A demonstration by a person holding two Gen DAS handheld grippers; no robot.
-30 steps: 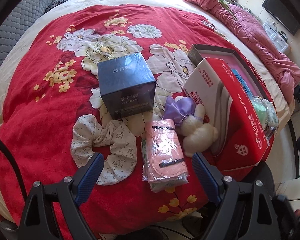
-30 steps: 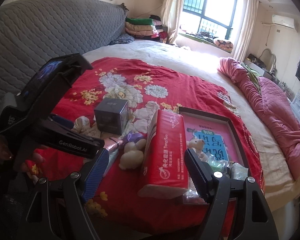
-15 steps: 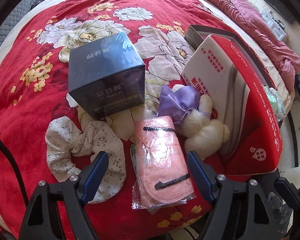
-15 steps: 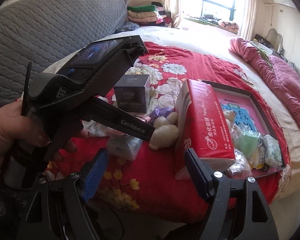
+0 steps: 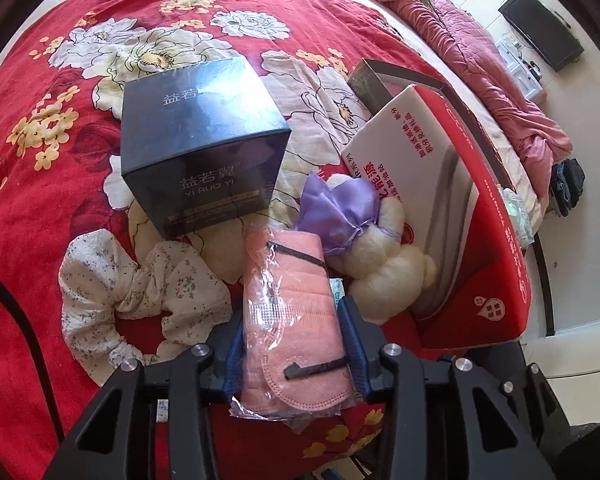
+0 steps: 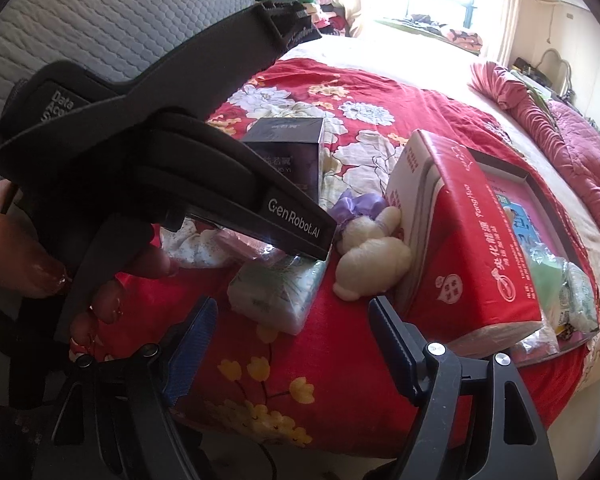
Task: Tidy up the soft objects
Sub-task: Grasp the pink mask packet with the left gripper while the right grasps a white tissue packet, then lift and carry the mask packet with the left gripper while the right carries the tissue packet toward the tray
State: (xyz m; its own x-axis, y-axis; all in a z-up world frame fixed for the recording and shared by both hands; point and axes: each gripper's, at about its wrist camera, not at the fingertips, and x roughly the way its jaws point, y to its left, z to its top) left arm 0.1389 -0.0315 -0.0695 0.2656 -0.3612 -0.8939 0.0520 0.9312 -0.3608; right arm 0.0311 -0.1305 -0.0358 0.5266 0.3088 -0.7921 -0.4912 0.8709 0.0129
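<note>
My left gripper (image 5: 292, 344) is shut on a pink cloth packet in clear plastic (image 5: 292, 320) lying on the red flowered bedspread (image 5: 40, 200). A white flowered scrunchie (image 5: 140, 300) lies to its left, and a cream plush toy with a purple bow (image 5: 380, 264) to its right. In the right wrist view the plush toy (image 6: 372, 260) and a pale wrapped packet (image 6: 276, 292) lie ahead of my right gripper (image 6: 292, 348), which is open and empty above the bedspread's near edge. The left gripper's body (image 6: 180, 152) hides the pink packet there.
A dark blue box (image 5: 204, 144) stands behind the scrunchie. A red tissue pack (image 5: 460, 208) leans against a dark tray (image 6: 540, 184) holding several wrapped items. A pink quilt (image 5: 480, 52) lies far right. A grey headboard (image 6: 100, 28) is at the left.
My left gripper moved forward and down and closed its fingers on the pink packet. My right gripper moved closer to the bed and stayed open.
</note>
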